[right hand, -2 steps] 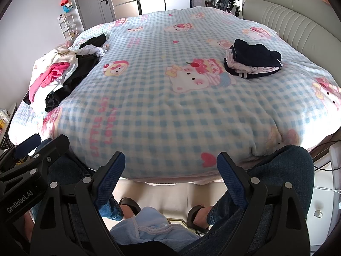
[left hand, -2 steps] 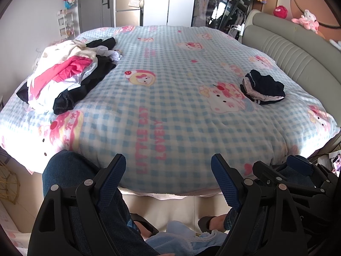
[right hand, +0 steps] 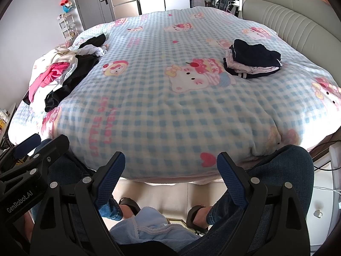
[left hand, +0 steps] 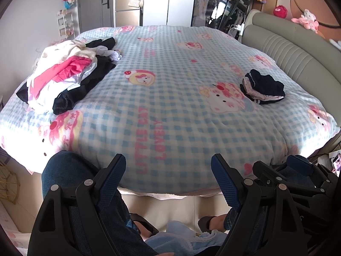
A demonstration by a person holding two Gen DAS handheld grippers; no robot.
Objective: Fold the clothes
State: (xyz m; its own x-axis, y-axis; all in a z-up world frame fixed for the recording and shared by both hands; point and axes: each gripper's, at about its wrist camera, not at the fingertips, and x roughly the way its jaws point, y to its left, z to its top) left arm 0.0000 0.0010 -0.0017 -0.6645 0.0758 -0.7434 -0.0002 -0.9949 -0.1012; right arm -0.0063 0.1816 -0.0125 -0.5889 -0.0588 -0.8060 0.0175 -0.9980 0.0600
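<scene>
A loose heap of unfolded clothes [left hand: 68, 74] [right hand: 61, 72], white, pink and black, lies on the left side of the bed. A small stack of folded clothes [left hand: 263, 88] [right hand: 253, 60] with a navy piece on top sits on the right side, near the headboard. My left gripper [left hand: 168, 170] is open at the near edge of the bed, with nothing between its fingers. My right gripper [right hand: 170, 168] is open there too, also holding nothing. A light blue garment [right hand: 149, 228] [left hand: 187, 239] lies low between the person's legs, below both grippers.
The bed's blue checked blanket [left hand: 170, 106] has a wide bare middle. A grey padded headboard [left hand: 298, 51] runs along the right. The person's jeans-clad knees [left hand: 64, 168] [right hand: 292, 166] press against the near edge. A wardrobe [left hand: 168, 2] and a shelf [left hand: 65, 24] stand beyond the bed.
</scene>
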